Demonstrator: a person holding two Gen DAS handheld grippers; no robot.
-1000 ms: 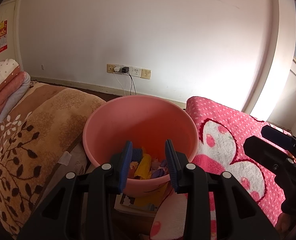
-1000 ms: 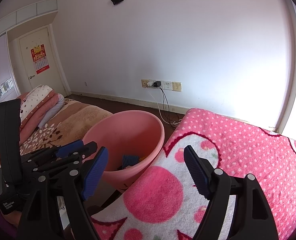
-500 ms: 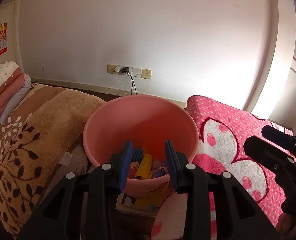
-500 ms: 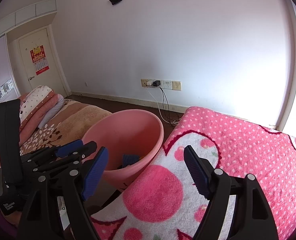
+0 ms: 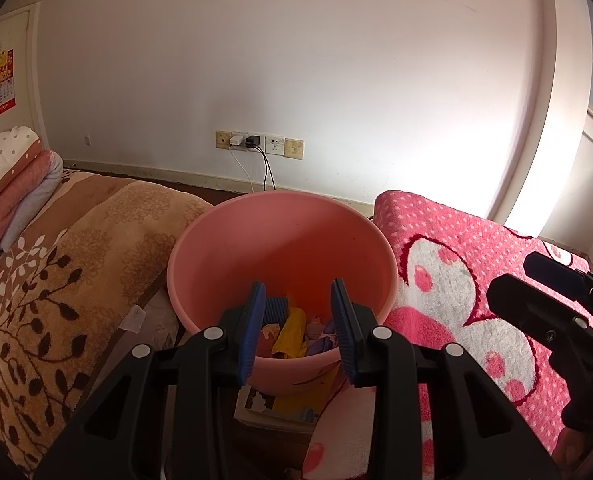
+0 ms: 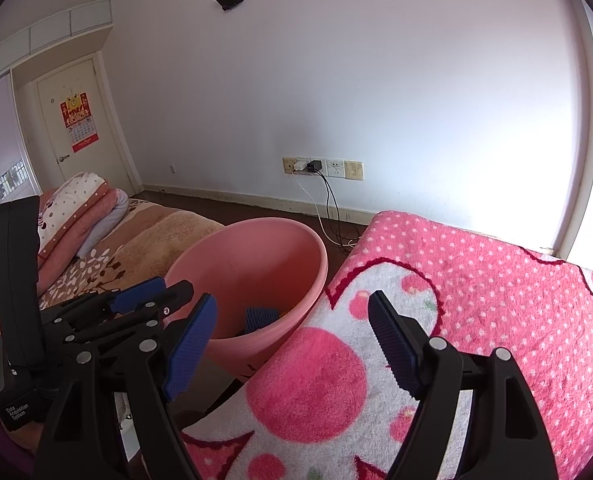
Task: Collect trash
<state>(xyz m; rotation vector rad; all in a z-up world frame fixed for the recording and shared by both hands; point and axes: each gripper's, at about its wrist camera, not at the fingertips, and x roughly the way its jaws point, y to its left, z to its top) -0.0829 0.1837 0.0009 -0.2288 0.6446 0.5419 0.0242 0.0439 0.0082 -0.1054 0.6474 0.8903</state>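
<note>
A pink plastic basin (image 5: 280, 240) stands between two beds and holds several scraps of trash (image 5: 292, 330), yellow, purple and blue. My left gripper (image 5: 296, 332) is open and empty, held just above the basin's near rim. My right gripper (image 6: 292, 344) is open wide and empty over the pink dotted blanket (image 6: 476, 300), to the right of the basin (image 6: 256, 264). The left gripper also shows in the right wrist view (image 6: 144, 300), and the right gripper shows at the right edge of the left wrist view (image 5: 556, 308).
A brown leaf-patterned blanket (image 5: 56, 280) covers the bed on the left, with folded quilts (image 5: 12, 188) at its head. A box with a printed lid (image 5: 288, 404) sits under the basin. Wall sockets with cables (image 5: 256, 144) are behind it.
Both grippers have risen slightly; the view has tilted up a little. Both stay open and empty.
</note>
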